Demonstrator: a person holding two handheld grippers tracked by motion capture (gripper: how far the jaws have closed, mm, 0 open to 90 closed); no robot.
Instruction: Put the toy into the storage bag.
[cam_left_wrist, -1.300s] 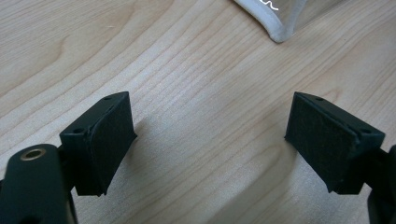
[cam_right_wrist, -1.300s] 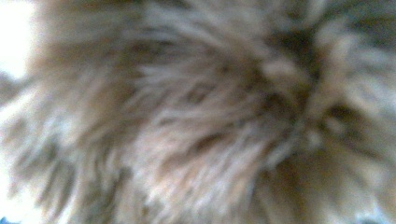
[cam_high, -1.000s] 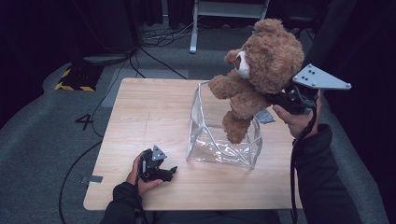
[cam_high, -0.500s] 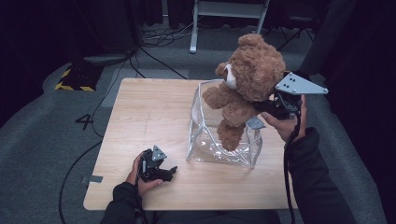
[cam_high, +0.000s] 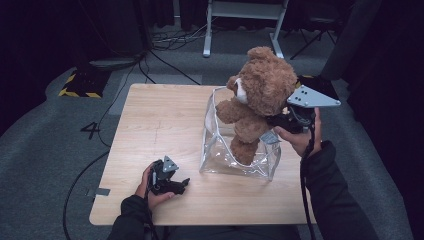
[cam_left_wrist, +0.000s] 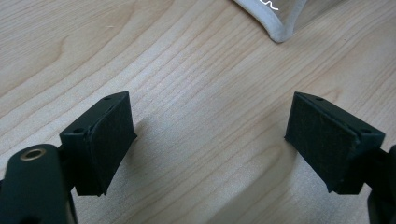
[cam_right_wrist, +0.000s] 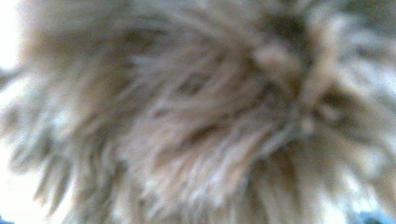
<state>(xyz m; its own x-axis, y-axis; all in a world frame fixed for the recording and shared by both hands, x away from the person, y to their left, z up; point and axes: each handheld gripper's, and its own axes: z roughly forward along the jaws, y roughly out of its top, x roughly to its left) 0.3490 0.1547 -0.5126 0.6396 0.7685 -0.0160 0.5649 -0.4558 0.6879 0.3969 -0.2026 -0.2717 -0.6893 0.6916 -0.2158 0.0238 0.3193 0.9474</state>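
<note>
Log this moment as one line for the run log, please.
right gripper: holds teddy bear, legs inside clear bag | left gripper: open, idle on wooden table

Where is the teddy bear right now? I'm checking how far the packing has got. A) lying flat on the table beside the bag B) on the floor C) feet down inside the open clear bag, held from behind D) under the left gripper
C: in the high view the teddy bear stands with its feet inside the clear bag, the right gripper at its back.
</note>
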